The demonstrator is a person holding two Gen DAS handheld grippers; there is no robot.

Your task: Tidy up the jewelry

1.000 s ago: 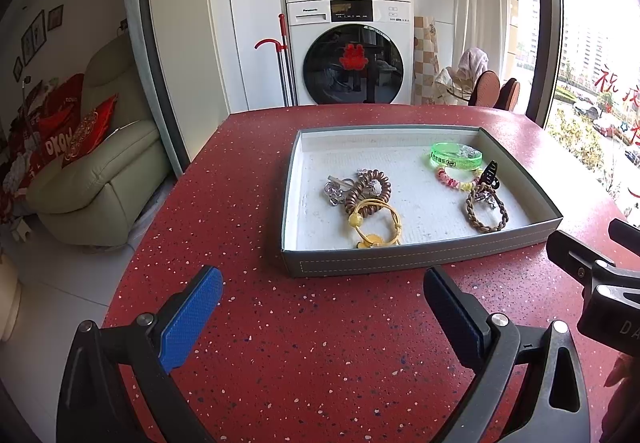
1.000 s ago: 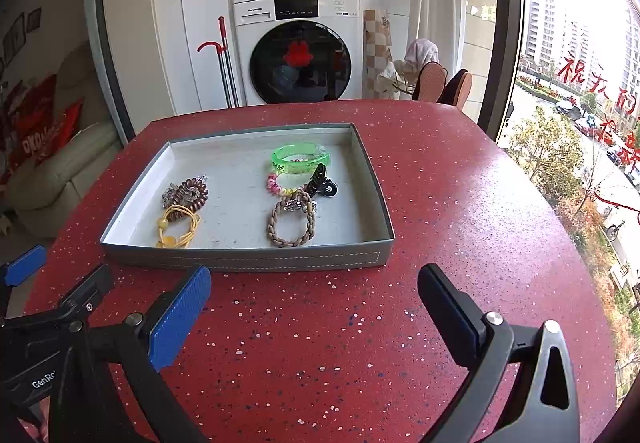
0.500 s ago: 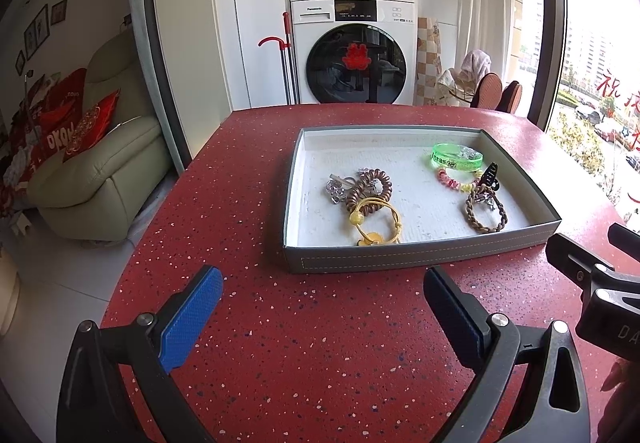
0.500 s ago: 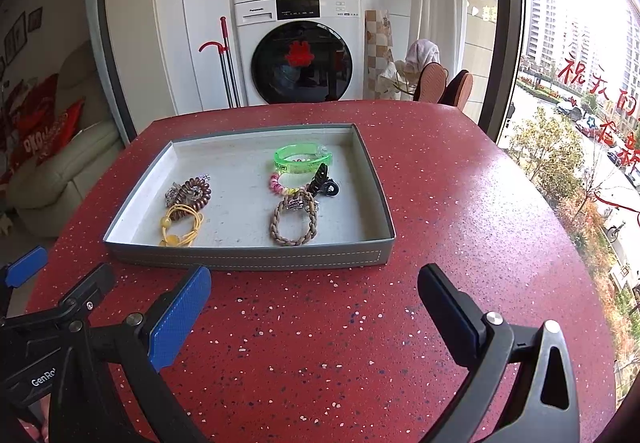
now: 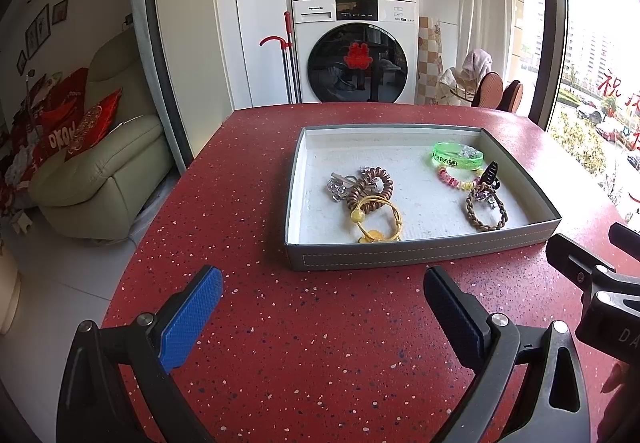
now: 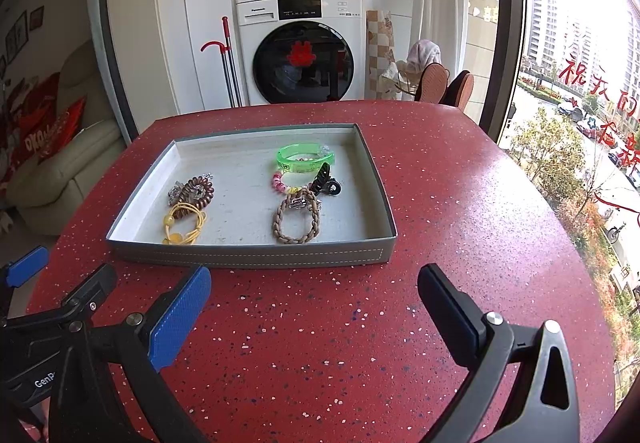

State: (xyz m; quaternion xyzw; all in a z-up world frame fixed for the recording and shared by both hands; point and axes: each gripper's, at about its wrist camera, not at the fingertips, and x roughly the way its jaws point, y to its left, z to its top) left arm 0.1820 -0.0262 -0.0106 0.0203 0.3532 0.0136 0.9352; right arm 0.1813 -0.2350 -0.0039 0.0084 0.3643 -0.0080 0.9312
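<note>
Sofa [image 5: 100,159] fills left view; street [image 6: 580,131] fills right.

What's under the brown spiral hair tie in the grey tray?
The brown spiral hair tie overlaps a silver sparkly clip; the yellow beaded cord bracelet lies over its near edge. Anything beneath is hidden.

The table [image 6: 440,211] was red with pale speckles. The tray [image 6: 248,256] was grey outside, stitched in white, off-white within. In it lay a translucent green bangle [image 6: 306,157], a brown spiral hair tie [image 6: 198,190], yellow hair ties [image 6: 185,221], a tan braided bracelet [image 6: 296,223], a pink-and-yellow beaded bracelet [image 6: 282,184] and a black claw clip [image 6: 326,182].
</note>
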